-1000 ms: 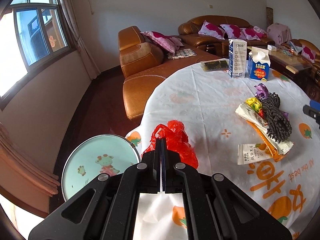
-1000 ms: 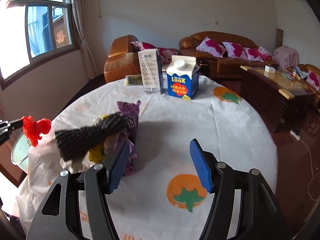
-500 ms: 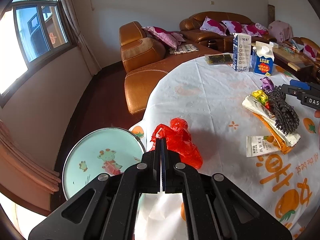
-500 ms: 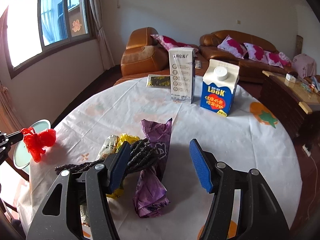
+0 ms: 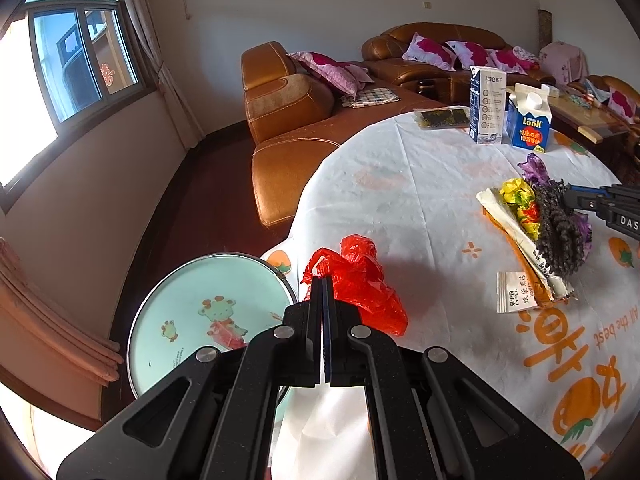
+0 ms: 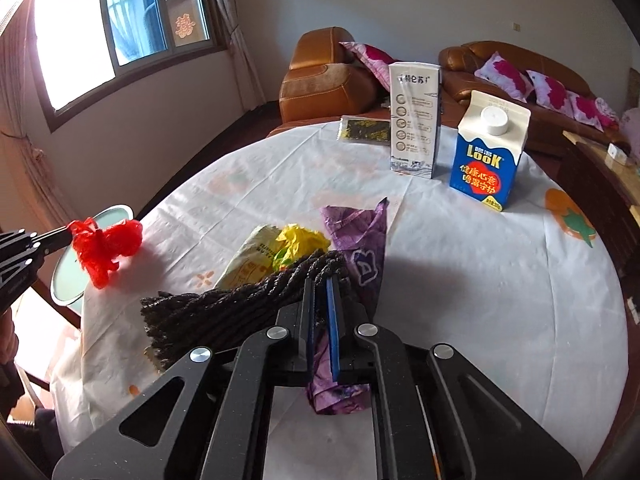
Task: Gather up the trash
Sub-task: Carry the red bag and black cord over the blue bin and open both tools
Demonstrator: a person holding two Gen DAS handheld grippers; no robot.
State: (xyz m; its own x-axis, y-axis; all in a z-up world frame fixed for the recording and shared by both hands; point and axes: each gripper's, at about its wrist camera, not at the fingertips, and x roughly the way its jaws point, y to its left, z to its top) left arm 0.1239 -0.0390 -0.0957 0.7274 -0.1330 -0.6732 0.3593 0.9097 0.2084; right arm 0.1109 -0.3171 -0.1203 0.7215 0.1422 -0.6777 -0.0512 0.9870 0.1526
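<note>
Left claw [image 5: 323,280] clamped tight on red plastic bag [image 5: 362,284] at counter [image 5: 420,200] edge. Right claw [image 6: 322,280] closed on black braided bundle [image 6: 240,304], atop wrappers [image 6: 360,240].

Red bag [image 5: 362,276] (crumpled), dark knotted bundle [image 6: 240,304] atop wrappers [image 6: 256,256]

The right gripper [image 6: 323,294] is closed on a dark rope bundle [image 6: 224,310] lying over a purple wrapper [image 6: 360,248] and a yellow wrapper [image 6: 298,242]. Far left, the left gripper [image 6: 66,234] pinches a red bag [image 6: 106,248]
</note>
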